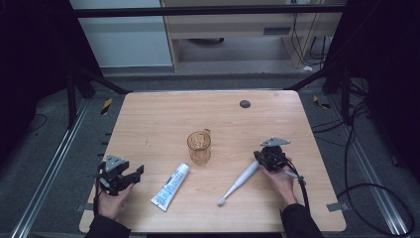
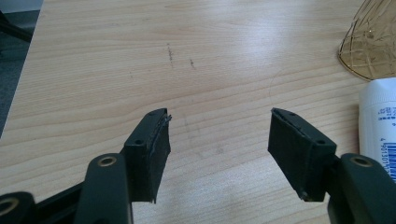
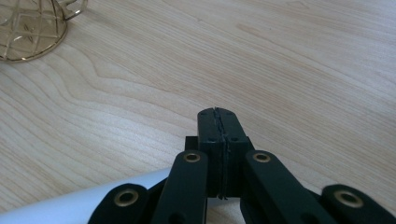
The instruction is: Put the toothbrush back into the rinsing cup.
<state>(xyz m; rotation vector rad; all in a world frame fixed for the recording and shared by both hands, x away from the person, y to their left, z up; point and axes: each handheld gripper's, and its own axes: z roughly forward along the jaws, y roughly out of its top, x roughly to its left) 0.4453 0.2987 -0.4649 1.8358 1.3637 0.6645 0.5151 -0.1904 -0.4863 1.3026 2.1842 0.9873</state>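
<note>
At lower left of the high view, the left gripper (image 1: 132,174) is held in a hand just above the table (image 1: 158,114), jaws spread wide with nothing between them. The left gripper view confirms this: the two black pads stand well apart over bare wood, with the toothpaste tube (image 2: 379,122) at the right edge and the amber cup (image 2: 371,44) at upper right.

Right of centre in the high view, the right gripper (image 1: 258,157) sits at the upper end of the white electric toothbrush (image 1: 239,182), which lies on the table pointing toward the lower left, brush head nearest the front edge. In the right gripper view the jaws are pressed flat together with nothing between them; the toothbrush handle (image 3: 70,207) passes beneath them at lower left, not clamped.

Surrounding items: the toothpaste tube lies flat between the two grippers, slanted, cap toward the cup. The transparent amber cup stands upright near the table centre, above the tube and well apart from both grippers. Nothing lies between the left gripper and the tube.

Surface: light wood-grain top with rounded corners and a dark round grommet (image 1: 244,103) near the far edge. Beyond it: grey floor, black frame bars, trailing cables and a pale cabinet.
</note>
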